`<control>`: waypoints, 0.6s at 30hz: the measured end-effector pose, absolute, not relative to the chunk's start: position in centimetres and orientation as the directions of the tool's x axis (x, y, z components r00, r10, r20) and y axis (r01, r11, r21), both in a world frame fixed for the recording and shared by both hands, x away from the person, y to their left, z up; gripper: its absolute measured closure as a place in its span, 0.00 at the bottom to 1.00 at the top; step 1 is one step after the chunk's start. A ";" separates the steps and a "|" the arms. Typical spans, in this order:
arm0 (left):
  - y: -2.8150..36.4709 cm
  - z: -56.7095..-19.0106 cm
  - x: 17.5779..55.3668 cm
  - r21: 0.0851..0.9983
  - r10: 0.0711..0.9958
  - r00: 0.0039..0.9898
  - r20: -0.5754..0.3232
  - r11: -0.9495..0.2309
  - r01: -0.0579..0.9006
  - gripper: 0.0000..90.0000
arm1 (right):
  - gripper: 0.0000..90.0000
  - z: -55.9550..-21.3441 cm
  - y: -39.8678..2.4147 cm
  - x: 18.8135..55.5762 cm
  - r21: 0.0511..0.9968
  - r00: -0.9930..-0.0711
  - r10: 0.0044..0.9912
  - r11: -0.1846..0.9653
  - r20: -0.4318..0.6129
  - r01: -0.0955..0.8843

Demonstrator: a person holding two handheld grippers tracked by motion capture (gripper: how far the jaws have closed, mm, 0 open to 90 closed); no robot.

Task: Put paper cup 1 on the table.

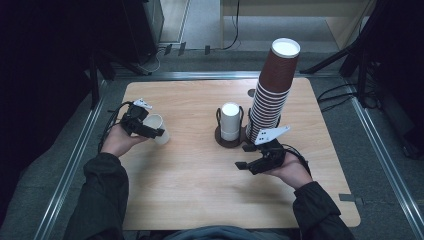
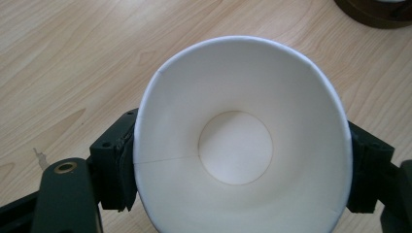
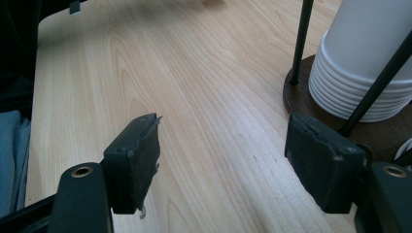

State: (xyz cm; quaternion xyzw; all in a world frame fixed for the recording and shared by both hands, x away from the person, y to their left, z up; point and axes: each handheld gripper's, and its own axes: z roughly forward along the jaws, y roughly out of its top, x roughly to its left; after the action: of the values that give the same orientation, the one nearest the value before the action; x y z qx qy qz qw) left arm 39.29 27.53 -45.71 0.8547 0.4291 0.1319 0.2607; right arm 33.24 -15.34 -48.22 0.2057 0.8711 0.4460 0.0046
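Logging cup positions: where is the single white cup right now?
In the high view, the white cup sits at the table's left side, clamped in the left tool, well left of the holder with stacked white cups.

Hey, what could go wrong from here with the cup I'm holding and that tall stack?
The left gripper squeezes the white paper cup hard enough that its rim looks oval in the left gripper view; more pressure could crease it.

The tall brown cup stack leans and stands just beyond the open right gripper; a nudge there might topple it.

The right gripper's fingers sit close to the holder's thin black rods and could snag them.
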 end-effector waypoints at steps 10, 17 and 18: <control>27.0 -46.5 39.6 0.524 0.800 0.599 0.032 -0.523 0.672 0.19 | 0.32 -48.3 -15.3 33.3 0.777 -0.915 0.362 0.519 0.177 0.356; 26.7 -46.6 39.6 0.526 0.796 0.605 0.033 -0.528 0.666 0.14 | 0.32 -48.3 -15.3 33.3 0.775 -0.914 0.364 0.520 0.180 0.360; 26.7 -46.6 39.6 0.526 0.796 0.605 0.032 -0.528 0.667 0.14 | 0.32 -48.3 -15.3 33.3 0.775 -0.914 0.364 0.520 0.180 0.360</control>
State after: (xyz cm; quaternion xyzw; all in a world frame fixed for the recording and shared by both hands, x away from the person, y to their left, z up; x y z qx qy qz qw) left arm 39.60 26.75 -46.64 0.8635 0.4234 0.1353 0.2384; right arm 33.29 -15.32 -48.28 0.2075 0.8717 0.4439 0.0024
